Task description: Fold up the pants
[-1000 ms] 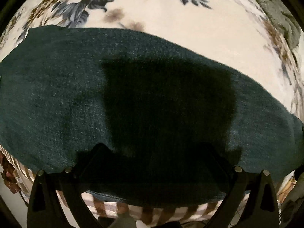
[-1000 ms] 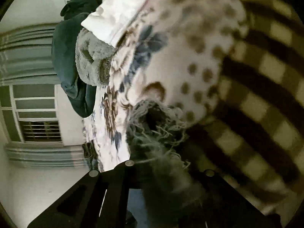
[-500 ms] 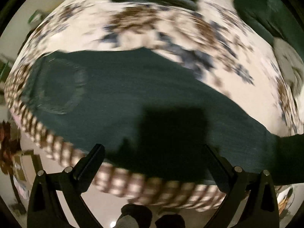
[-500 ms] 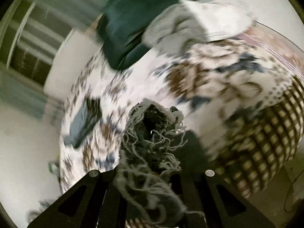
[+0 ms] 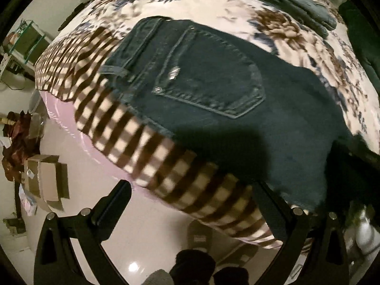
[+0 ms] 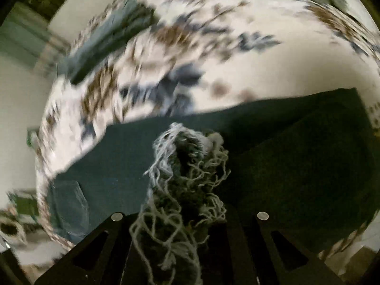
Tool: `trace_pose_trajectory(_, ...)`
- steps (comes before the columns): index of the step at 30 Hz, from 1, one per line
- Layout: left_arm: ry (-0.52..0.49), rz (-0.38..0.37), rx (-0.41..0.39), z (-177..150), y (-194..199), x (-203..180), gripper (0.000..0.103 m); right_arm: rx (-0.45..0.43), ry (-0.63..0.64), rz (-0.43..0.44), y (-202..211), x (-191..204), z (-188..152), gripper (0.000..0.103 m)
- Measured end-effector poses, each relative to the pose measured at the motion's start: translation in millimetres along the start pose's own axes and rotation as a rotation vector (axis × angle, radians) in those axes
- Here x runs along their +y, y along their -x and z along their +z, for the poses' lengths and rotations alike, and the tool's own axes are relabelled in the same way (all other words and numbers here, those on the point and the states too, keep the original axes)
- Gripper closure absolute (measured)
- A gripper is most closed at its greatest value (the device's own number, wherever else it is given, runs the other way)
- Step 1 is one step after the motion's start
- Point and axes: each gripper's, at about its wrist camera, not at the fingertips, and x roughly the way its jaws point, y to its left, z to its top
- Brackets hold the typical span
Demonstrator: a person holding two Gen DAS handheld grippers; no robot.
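Dark blue jeans (image 5: 225,90) lie flat on the bed, back pocket up, waistband toward the left near the bed's checked edge. My left gripper (image 5: 190,204) is open and empty, held off the bed's near edge, below the seat of the jeans. My right gripper (image 6: 187,216) is shut on the frayed hem (image 6: 187,166) of a jeans leg, holding it above the laid-out leg (image 6: 261,147). The view is motion-blurred.
The bed has a floral sheet (image 5: 213,2) with a brown checked border (image 5: 147,147). Folded dark garments (image 5: 289,2) lie at the far side. Cardboard boxes (image 5: 45,180) and clutter stand on the shiny floor at left. A window and wall (image 6: 28,19) show at far left.
My left gripper has pulled back and swung left, from over the mid-leg to the pocket end. My right gripper has carried the frayed hem from beside the bed to above the jeans.
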Motion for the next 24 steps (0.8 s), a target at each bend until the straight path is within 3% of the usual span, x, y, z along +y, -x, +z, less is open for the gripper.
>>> trace_pose_trajectory(1,-0.003,0.002,-0.001,0.2,-0.5,2.8,0.000,0.010,0.011,-0.029,-3.7,7.6,-1.6,0.087)
trace_pose_trajectory(2,-0.006,0.003,-0.004,0.2,-0.6,5.5,0.000,0.040,0.026,-0.025,-7.1,14.3,-3.3,0.072)
trace_pose_trajectory(3,-0.007,0.003,-0.005,0.2,-0.4,7.3,0.000,0.092,0.042,0.035,-9.5,19.8,-4.2,0.062)
trace_pose_trajectory(4,-0.006,-0.002,-0.004,1.0,-0.1,8.1,0.000,0.157,0.056,0.136,-8.7,23.6,-4.1,0.042)
trace_pose_trajectory(5,-0.005,-0.009,-0.002,3.1,-0.1,6.8,0.000,0.197,0.063,0.206,-6.0,24.3,-4.5,0.035)
trace_pose_trajectory(6,-0.003,-0.018,-0.003,5.1,1.3,5.7,0.000,0.224,0.050,0.278,3.6,19.1,-4.2,0.035)
trace_pose_trajectory(8,-0.003,-0.047,-0.012,11.2,6.0,-1.3,0.000,0.199,-0.001,0.305,26.0,-3.1,0.2,0.032)
trace_pose_trajectory(13,-0.040,-0.133,-0.045,29.5,13.8,-47.7,0.000,0.079,-0.056,0.018,71.3,-73.3,15.1,0.032)
trace_pose_trajectory(15,-0.067,-0.162,-0.048,35.0,10.6,-78.9,0.000,0.095,-0.083,-0.046,70.4,-97.4,17.4,0.032)
trace_pose_trajectory(18,-0.115,-0.194,-0.045,39.1,3.1,-118.7,0.000,0.142,-0.099,-0.073,57.9,-123.3,19.7,0.032)
trace_pose_trajectory(19,-0.146,-0.181,-0.036,38.8,-2.2,-132.9,0.000,0.162,-0.087,-0.096,51.3,-127.6,18.7,0.032)
trace_pose_trajectory(22,-0.260,-0.050,0.008,32.9,-31.9,-162.6,0.000,0.194,-0.048,-0.115,40.6,-129.0,18.0,0.036)
trace_pose_trajectory(24,-0.295,0.009,0.061,24.1,-50.7,-159.4,0.000,0.197,0.003,-0.112,38.6,-122.6,16.7,0.036)
